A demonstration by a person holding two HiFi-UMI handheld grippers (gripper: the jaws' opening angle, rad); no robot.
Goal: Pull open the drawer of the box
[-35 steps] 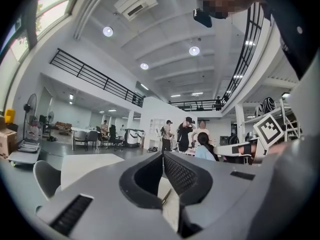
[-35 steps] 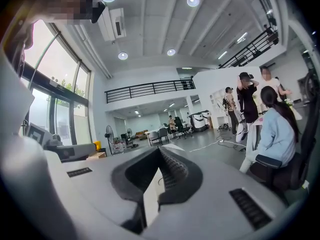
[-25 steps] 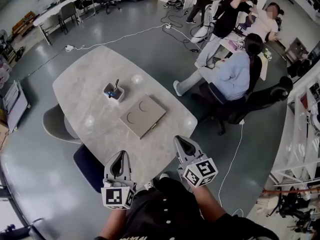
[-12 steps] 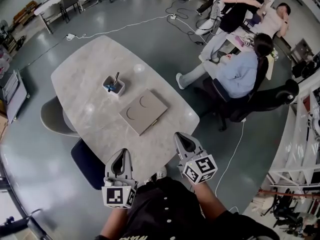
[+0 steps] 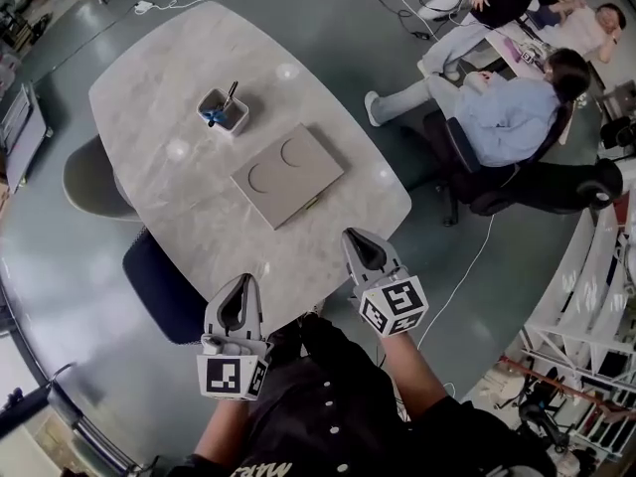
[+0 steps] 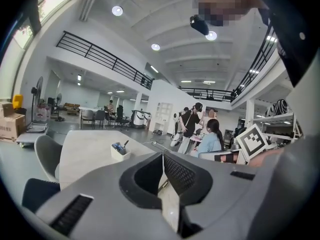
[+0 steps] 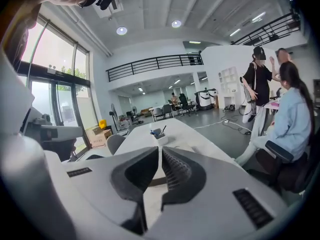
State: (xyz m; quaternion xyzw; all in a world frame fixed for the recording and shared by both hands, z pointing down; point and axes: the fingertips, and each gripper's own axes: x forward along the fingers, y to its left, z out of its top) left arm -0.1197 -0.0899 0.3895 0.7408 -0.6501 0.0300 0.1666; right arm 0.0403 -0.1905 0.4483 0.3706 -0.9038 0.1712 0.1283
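box (image 5: pixel 288 175) matt, smooth; table (image 5: pixel 149 97) glossy, marble-look stone; floor (image 5: pixel 50 266) smooth, slight sheen

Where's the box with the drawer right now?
In the head view the box lies flat near the middle of the table, just below and right of the white pen cup.

text: none legible | labels, numbers, signs: none legible

One counter (image 5: pixel 199 217) bears one flat grey box (image 5: pixel 288 175) and one white pen cup (image 5: pixel 223 110). Two chairs stand at it: a grey chair (image 5: pixel 91 179) and a dark blue chair (image 5: pixel 164 286). Two grippers show, the left gripper (image 5: pixel 243 284) and the right gripper (image 5: pixel 356 241). Three people (image 5: pixel 512 117) are nearby.
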